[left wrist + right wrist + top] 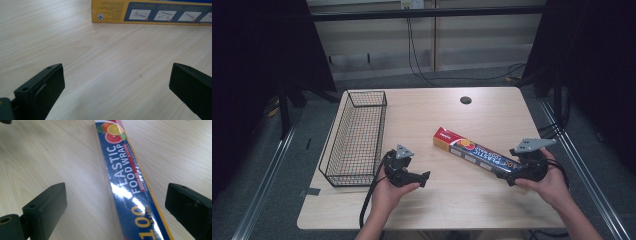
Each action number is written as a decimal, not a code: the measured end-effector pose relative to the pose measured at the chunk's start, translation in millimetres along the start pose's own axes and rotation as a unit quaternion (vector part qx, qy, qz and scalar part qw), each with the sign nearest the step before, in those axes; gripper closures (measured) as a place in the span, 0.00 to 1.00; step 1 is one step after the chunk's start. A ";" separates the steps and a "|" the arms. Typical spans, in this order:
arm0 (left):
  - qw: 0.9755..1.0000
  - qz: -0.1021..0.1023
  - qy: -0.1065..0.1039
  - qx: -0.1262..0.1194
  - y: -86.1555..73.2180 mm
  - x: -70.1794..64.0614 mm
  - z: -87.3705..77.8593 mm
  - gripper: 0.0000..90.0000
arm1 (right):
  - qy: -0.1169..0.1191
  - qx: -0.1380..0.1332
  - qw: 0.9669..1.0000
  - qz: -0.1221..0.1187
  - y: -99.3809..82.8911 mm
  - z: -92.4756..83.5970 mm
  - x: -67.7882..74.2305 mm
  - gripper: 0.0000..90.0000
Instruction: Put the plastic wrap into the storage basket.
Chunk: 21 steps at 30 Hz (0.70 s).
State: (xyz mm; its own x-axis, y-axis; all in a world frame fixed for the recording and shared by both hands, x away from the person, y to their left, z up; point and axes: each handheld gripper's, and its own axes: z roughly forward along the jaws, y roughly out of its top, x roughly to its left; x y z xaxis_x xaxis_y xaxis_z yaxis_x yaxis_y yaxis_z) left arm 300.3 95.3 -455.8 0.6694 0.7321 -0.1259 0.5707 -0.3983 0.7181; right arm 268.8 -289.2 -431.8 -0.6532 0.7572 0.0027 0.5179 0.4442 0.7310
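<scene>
A long, slim box of plastic food wrap (476, 154) lies flat on the pale wood-grain table (492, 107), angled across its right half; the glossy blue top, printed with citrus fruit and white lettering, catches the light, and a yellow side panel carries small instruction pictures. The right gripper (510, 178) sits at the box's near end, its black blocky jaws spread wide with the box running between them, clear of both. The left gripper (426, 178) rests on the table well to the left of the box, jaws also wide apart over bare wood, pointing toward the box's yellow side. Farther left of the box stands a black wire mesh basket (354, 137), rectangular. Beyond the box, near the table's far edge, is a round dark hole (465, 100)
</scene>
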 end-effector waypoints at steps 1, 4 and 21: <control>1.000 0.001 0.000 -0.002 -0.2 0.0 -0.4 0.00 | -0.001 0.002 1.000 0.000 1.8 0.5 -1.6 0.04; 1.000 -0.001 -0.007 0.008 -1.0 1.2 -2.5 0.00 | 0.001 0.007 1.000 0.000 6.5 3.5 -5.0 0.05; 1.000 -0.002 -0.026 0.011 -2.1 -7.2 -4.9 0.00 | -0.012 0.065 0.998 -0.004 15.0 17.3 -13.3 0.09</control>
State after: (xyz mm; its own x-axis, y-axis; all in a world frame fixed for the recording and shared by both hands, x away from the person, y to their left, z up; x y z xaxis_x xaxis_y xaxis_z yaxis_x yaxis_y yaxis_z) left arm 291.9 93.6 -453.0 0.6913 0.7036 -0.1646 0.5827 -0.4082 0.7028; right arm 294.8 -284.3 -432.6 -0.6442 0.7646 -0.0199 0.5821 0.5070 0.6357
